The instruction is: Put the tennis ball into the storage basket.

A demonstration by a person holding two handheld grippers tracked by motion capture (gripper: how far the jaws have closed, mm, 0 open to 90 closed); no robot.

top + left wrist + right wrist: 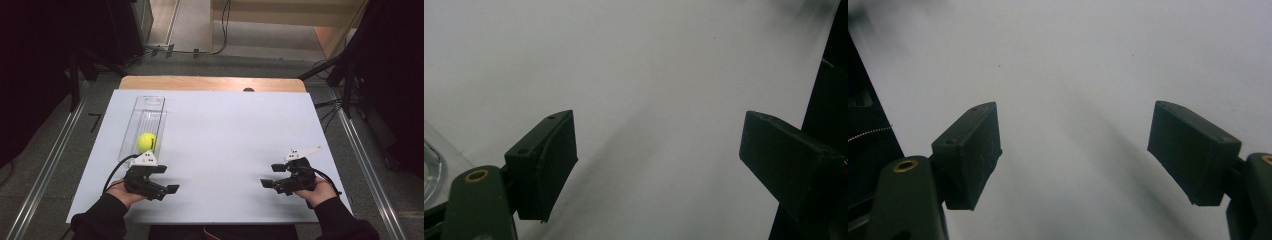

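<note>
Fingers of left gripper [167,179] and right gripper [270,175] stand apart, empty, over the white tabletop [225,140]. At 11 o'clock from the left gripper, near it, a clear tray [147,112] holds the ball [146,141].

Even overhead light, dim surroundings.
White table [225,130] bright; gripper views soft, apparently slightly out of focus, with faint diagonal shadows.
</note>
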